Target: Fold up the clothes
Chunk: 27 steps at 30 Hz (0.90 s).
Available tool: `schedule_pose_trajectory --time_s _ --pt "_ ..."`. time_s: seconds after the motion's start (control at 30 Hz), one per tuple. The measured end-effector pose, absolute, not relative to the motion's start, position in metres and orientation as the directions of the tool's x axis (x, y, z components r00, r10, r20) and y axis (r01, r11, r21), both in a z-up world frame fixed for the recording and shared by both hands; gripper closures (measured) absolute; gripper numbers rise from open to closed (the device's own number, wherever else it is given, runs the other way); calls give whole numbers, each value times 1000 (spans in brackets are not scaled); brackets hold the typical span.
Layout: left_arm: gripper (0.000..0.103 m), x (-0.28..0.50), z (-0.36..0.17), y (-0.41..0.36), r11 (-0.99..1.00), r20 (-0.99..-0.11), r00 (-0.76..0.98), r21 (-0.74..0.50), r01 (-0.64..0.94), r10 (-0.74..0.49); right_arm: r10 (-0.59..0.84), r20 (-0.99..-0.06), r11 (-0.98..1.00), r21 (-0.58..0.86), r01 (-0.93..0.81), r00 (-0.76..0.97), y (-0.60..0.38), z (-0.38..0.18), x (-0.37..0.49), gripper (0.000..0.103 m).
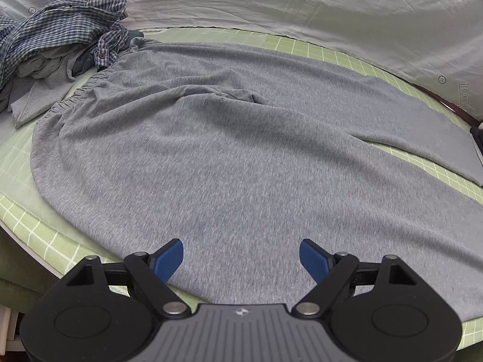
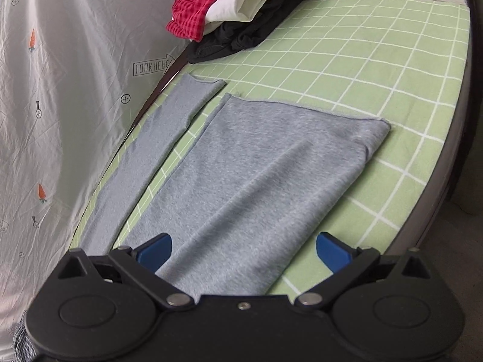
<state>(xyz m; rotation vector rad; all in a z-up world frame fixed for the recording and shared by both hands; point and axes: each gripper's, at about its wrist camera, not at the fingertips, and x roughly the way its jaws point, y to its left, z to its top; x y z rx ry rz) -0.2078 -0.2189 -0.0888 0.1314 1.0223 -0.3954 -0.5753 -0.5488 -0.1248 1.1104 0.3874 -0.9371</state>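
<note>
Both grippers, left (image 1: 241, 259) and right (image 2: 244, 249), gape empty over the flat trousers (image 1: 229, 157); grip leg edges evenly.

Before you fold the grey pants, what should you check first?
1. Left gripper open: ok.
2. Right gripper open: ok.
3. Grey pants spread flat on the green checked sheet: not ok, wrinkles near the crotch.
4. Two legs lying apart, not crossed: ok.
5. Waistband free of the plaid shirt pile: not ok, the pile touches it.
6. Red, white and black clothes stack clear of the hems: ok.
</note>
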Motion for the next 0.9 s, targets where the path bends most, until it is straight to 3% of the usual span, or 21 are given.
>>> schedule_pose_trajectory --time_s 0.47,0.67,0.8,0.9 --pt "18 -185 -90 -171 961 -856 463 -125 247 -230 -385 -686 136 619 774 617 -542 -125 -547 0" --pt "18 -147 -91 -134 967 -861 440 -232 105 -254 -363 -646 26 714 700 672 -531 -130 -543 0" --pt "18 -120 -94 -102 950 -857 440 -311 -27 -268 -382 -663 15 692 721 644 -524 -127 -532 0" --pt "18 -103 -99 -84 953 -869 439 -292 -83 -228 -401 -678 3 672 740 617 -520 -125 -524 0"
